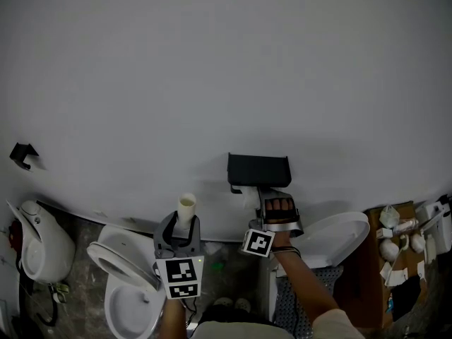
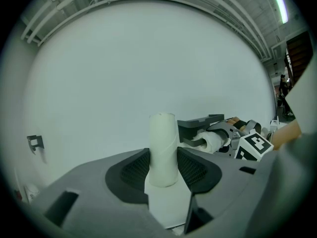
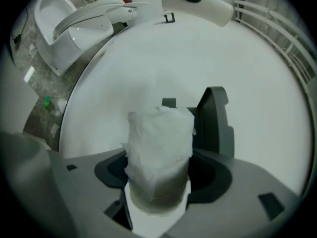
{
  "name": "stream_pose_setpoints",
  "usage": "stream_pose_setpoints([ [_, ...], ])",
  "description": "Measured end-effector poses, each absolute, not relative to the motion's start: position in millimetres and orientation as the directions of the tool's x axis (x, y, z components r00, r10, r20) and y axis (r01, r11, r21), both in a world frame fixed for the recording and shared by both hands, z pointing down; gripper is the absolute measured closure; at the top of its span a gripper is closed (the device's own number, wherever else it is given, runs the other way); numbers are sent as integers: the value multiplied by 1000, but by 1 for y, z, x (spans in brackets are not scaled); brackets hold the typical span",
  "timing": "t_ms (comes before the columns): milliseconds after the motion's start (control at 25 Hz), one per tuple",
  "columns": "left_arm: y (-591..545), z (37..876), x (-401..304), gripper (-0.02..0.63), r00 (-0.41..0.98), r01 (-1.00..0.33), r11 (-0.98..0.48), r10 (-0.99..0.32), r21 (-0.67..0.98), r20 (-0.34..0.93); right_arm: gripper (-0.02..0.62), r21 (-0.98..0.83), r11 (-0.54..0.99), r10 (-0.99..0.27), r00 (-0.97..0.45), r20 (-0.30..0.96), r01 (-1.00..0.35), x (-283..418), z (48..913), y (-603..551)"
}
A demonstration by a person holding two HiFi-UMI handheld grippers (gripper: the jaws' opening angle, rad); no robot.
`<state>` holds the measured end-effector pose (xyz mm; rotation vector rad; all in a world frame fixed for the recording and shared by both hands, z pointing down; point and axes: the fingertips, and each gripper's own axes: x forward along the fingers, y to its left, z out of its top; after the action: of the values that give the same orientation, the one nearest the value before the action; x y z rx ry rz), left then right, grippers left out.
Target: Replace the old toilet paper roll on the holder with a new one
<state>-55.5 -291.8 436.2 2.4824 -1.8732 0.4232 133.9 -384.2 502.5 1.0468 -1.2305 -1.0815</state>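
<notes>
A bare cardboard tube [image 1: 187,207] stands upright between the jaws of my left gripper [image 1: 186,221], which is shut on it; in the left gripper view the tube [image 2: 163,150] fills the gap of the left gripper [image 2: 163,163]. My right gripper [image 1: 263,203] is shut on a white toilet paper roll [image 1: 249,199] just under the dark wall holder [image 1: 258,170]. In the right gripper view the roll [image 3: 159,155] sits in the right gripper [image 3: 159,176], with the holder [image 3: 216,118] close behind it. From the left gripper view, the holder [image 2: 200,125] and the roll [image 2: 213,142] show at the right.
A white toilet [image 1: 131,288] stands below my left gripper, and another [image 1: 42,240] sits at the far left. A raised toilet lid [image 1: 340,236] is to the right, beside a wooden shelf [image 1: 367,274] with small items. A dark hook [image 1: 22,155] is on the wall.
</notes>
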Motion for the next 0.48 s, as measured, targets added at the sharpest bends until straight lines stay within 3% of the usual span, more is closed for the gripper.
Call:
stream_pose_setpoints([
  [480,-290,438,-68,430,230,-950,-267,-949,-162,215,282,979,204,-979,-6,204,16,111,507,-387],
])
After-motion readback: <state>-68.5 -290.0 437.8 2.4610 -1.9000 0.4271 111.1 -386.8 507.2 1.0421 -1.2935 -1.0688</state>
